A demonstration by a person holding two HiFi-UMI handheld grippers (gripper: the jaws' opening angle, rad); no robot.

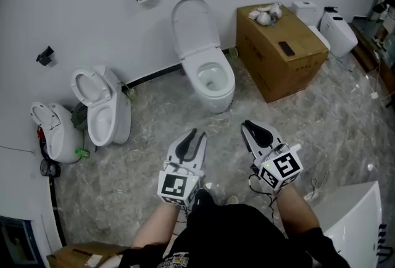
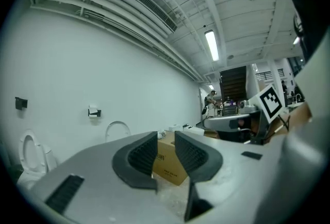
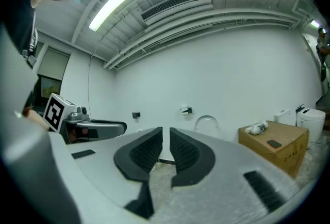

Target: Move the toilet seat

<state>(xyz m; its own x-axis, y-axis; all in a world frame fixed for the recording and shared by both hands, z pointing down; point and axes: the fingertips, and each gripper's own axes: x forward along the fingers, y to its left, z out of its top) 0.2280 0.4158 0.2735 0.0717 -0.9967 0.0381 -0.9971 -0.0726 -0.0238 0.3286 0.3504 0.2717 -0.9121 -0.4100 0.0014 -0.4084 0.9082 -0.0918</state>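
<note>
**Toilet seat (image 1: 195, 27) not reached yet, both grippers empty**

Left gripper (image 1: 192, 136): jaws nearly together with a narrow gap and nothing between them. In its own view (image 2: 166, 148) you only see the cardboard box (image 2: 167, 163) through the gap. Right gripper (image 1: 250, 126): the slit is even narrower, also holding nothing; its own view (image 3: 165, 148) shows bare wall and floor through it. Both are held level, close in front of the person and side by side, over the marble floor (image 1: 154, 131).

The target is well apart from both. The centre toilet stands against the wall straight ahead, with the seat tipped up above the open bowl (image 1: 215, 80). I can't separate seat from lid at this range. The cardboard box sits just right of it. Two more toilets (image 1: 102, 106) stand further left, also with seats up. I'm taking the centre one as the target, since both grippers face it.

Step, as I read it: pre-approach, no contact.

Next move needs:
- walk in and bring one gripper up to the seat's upper rim
- open the jaws wider first, since the current gap looks too tight for the rim
- pinch the edge and swing it down about the hinge, slowly, so it doesn't slam

Risk: grabbing lid and seat together, or the rim slipping off the pads.
</note>
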